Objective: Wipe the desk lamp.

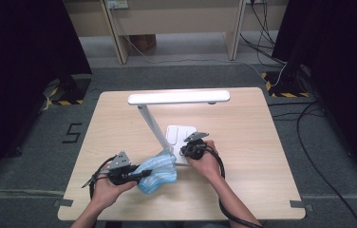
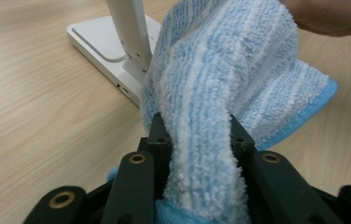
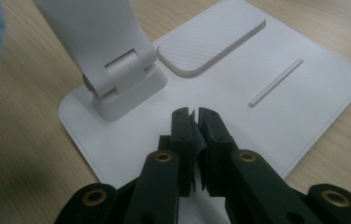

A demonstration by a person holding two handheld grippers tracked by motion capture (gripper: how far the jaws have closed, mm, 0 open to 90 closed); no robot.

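A blue-and-white striped towel (image 1: 158, 172) hangs bunched near the table's front, left of centre. My left gripper (image 1: 142, 175) is shut on it; in the left gripper view a thick fold of the towel (image 2: 220, 84) is pinched between the black jaws (image 2: 200, 149). A white desk lamp stands mid-table, with its flat base (image 1: 180, 135), slanted arm (image 1: 149, 121) and long head (image 1: 179, 97). My right gripper (image 1: 186, 151) is at the base's near edge. In the right gripper view its jaws (image 3: 194, 116) are shut with nothing between them, over the white base (image 3: 304, 93) near the hinge (image 3: 122, 79).
The lamp's base (image 2: 101, 39) and arm (image 2: 127, 28) lie just behind the towel in the left gripper view, with a hand (image 2: 332, 16) at the top right. Bare wood surrounds the lamp. Cables and dark stands sit on the floor beyond the table.
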